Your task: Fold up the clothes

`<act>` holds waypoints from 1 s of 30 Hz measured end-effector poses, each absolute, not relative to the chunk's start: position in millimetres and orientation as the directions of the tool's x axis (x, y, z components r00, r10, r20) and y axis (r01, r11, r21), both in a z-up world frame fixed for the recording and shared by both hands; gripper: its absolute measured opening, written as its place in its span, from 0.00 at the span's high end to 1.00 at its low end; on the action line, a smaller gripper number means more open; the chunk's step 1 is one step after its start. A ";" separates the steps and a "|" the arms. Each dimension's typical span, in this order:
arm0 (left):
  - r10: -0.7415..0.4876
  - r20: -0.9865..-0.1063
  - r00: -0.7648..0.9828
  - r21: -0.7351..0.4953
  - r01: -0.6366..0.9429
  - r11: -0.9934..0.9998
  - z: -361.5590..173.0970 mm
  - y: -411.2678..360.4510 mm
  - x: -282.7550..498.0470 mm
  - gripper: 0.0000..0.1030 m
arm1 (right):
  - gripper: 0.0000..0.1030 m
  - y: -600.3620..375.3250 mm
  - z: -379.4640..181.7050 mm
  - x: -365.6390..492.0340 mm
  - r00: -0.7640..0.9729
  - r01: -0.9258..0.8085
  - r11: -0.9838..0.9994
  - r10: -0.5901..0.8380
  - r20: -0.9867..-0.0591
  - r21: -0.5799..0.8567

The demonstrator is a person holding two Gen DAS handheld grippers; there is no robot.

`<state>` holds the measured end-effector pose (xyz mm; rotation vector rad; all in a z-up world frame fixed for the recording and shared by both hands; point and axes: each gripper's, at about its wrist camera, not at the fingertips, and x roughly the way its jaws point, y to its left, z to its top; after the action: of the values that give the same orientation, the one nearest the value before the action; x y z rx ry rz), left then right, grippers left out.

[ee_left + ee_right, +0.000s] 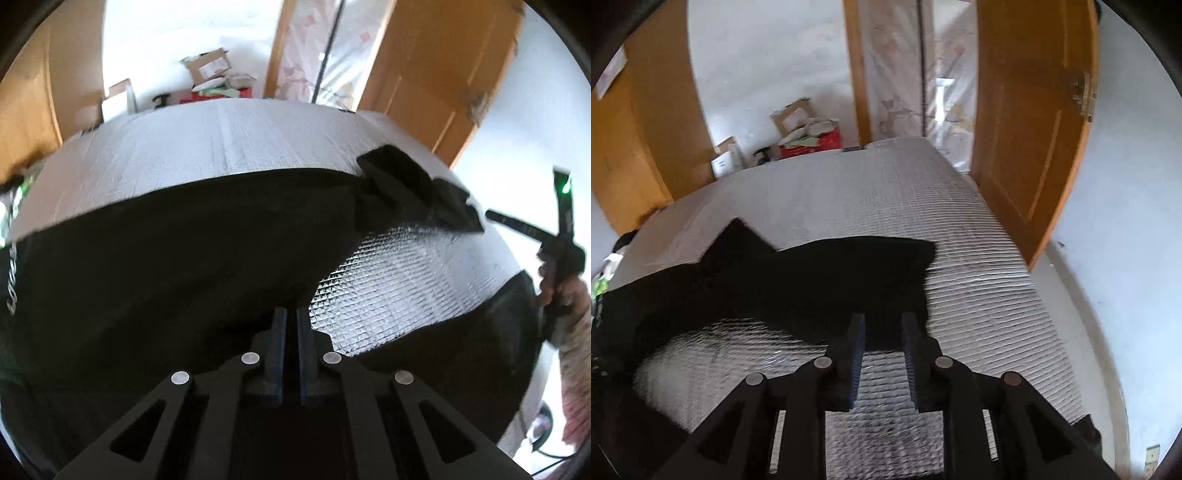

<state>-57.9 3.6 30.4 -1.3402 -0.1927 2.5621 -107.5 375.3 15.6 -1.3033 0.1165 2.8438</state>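
A black garment (166, 251) is spread across a worktop (207, 147) covered with a silvery quilted sheet, its cloth filling the nine o'clock half of the left wrist view and reaching down to six o'clock. Pale lettering is seen on it at the far nine o'clock edge, too blurred to be read. The left gripper (291, 317) is seen at six o'clock with its fingers pressed together at the garment's edge; whether cloth is pinched between them cannot be told, black being set against black. A bare patch of the silvery sheet is left open between four and five o'clock. A folded part of the garment is raised toward two o'clock, and at three o'clock a hand (557, 291) is seen holding the right gripper's handle, a patterned sleeve (580, 369) below it. In the right wrist view the garment (812, 280) is laid from nine o'clock to the centre, a pointed corner standing out at ten o'clock. The right gripper (882, 325) is held at six o'clock with its fingers spread; the garment's edge lies between their tips, unpressed. An open wooden door (1030, 147) is seen at two o'clock, and cardboard boxes (798, 122) lie on the floor at eleven o'clock.
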 end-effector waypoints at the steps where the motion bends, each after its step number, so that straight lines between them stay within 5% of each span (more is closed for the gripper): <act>1: 0.276 -0.788 -0.550 -0.236 -0.144 -0.961 29.2 1.6 -57.1 0.97 | 0.70 377.1 14.0 -109.1 -0.652 -0.044 -0.997 -0.017 -0.758 0.060; 18: 0.283 -0.802 -0.526 -0.273 -0.098 -0.957 17.6 9.0 -69.5 0.97 | 0.62 303.7 -10.3 -135.4 -0.628 0.245 -0.968 -0.114 -0.770 -0.056; 24: 0.255 -0.826 -0.503 -0.225 -0.120 -0.967 11.8 25.9 -71.0 0.78 | 0.61 303.2 -14.4 -138.3 -0.617 0.244 -0.969 -0.126 -0.777 -0.037; 30: 0.203 -0.839 -0.505 -0.171 -0.109 -0.979 12.0 39.4 -79.9 0.77 | 0.65 308.2 -16.7 -138.8 -0.613 0.234 -0.972 -0.147 -0.776 -0.001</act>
<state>-79.9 39.4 12.0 -1.4556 -0.1427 2.5750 -138.8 308.2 -16.7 -1.4400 -0.1716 3.0246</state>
